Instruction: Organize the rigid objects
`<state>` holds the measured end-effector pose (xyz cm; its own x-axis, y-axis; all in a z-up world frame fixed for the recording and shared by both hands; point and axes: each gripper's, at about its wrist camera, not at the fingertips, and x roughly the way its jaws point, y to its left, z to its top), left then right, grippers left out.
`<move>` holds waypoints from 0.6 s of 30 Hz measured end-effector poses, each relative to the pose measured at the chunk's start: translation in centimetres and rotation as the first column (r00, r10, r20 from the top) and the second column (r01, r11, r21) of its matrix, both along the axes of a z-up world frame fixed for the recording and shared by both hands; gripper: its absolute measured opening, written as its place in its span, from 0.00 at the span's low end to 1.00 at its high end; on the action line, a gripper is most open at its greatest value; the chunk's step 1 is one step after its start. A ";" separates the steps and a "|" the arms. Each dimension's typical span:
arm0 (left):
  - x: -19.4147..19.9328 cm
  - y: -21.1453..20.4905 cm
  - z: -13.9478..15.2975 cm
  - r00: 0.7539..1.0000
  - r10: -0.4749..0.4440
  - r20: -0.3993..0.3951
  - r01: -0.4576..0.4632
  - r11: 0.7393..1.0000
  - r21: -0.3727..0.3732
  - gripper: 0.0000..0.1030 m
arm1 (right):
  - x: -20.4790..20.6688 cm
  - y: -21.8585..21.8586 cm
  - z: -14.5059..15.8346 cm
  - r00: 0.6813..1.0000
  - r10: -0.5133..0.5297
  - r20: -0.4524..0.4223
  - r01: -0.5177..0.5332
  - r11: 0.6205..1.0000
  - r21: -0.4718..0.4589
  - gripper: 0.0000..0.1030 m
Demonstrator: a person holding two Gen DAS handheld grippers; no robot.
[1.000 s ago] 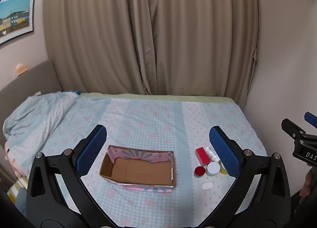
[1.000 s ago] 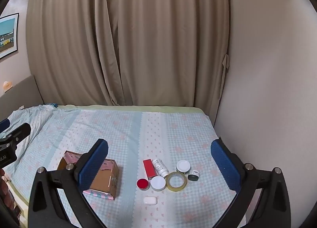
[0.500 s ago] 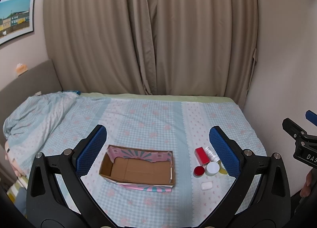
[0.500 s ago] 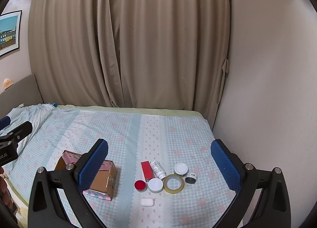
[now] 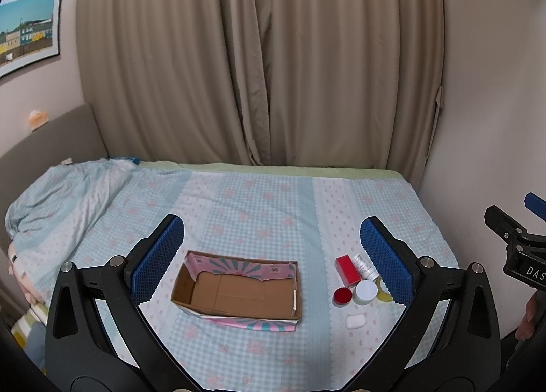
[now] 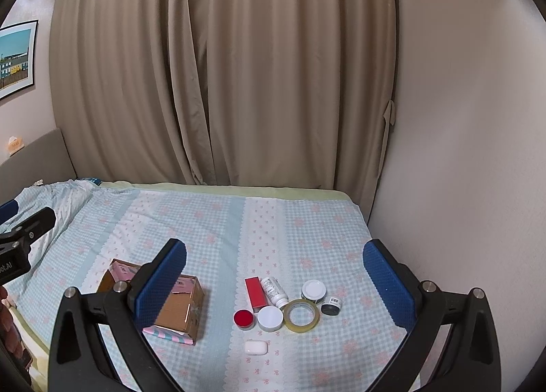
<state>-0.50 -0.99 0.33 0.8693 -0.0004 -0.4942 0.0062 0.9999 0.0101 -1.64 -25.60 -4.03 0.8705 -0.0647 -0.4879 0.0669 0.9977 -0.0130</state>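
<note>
An open cardboard box (image 5: 239, 293) with pink and teal flaps lies empty on the bed; it also shows in the right wrist view (image 6: 181, 306). Right of it lie a red box (image 6: 256, 291), a white bottle (image 6: 274, 291), a red-lidded jar (image 6: 244, 318), a white-lidded jar (image 6: 270, 318), a tape roll (image 6: 302, 315), a second white-lidded jar (image 6: 313, 290), a small black jar (image 6: 331, 305) and a white case (image 6: 256, 347). My left gripper (image 5: 273, 262) is open and empty above the box. My right gripper (image 6: 274, 276) is open and empty above the small items.
The bed (image 5: 259, 207) has a blue checked sheet, with a rumpled quilt (image 5: 58, 201) at the left. Beige curtains (image 5: 259, 61) hang behind. A wall (image 6: 460, 153) borders the bed on the right. A grey headboard (image 5: 44, 139) stands at the left.
Both grippers have shifted only slightly; the objects sit a little lower and more centred in the right wrist view. Nothing was grasped or moved.
</note>
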 end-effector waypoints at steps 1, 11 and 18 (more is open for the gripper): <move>0.0 0.0 0.0 1.000 0.000 0.000 0.000 1.000 0.000 1.00 | -0.1 0.0 -0.1 1.000 -0.001 0.001 0.001 1.000 0.000 1.00; -0.1 0.0 0.2 1.000 0.002 0.002 -0.002 1.000 -0.001 1.00 | 0.0 0.2 -0.1 1.000 0.003 0.002 -0.003 1.000 0.002 1.00; -0.1 -0.1 0.1 1.000 0.005 0.004 -0.005 1.000 0.000 1.00 | -0.2 0.0 -0.3 1.000 0.001 0.003 -0.001 1.000 0.003 1.00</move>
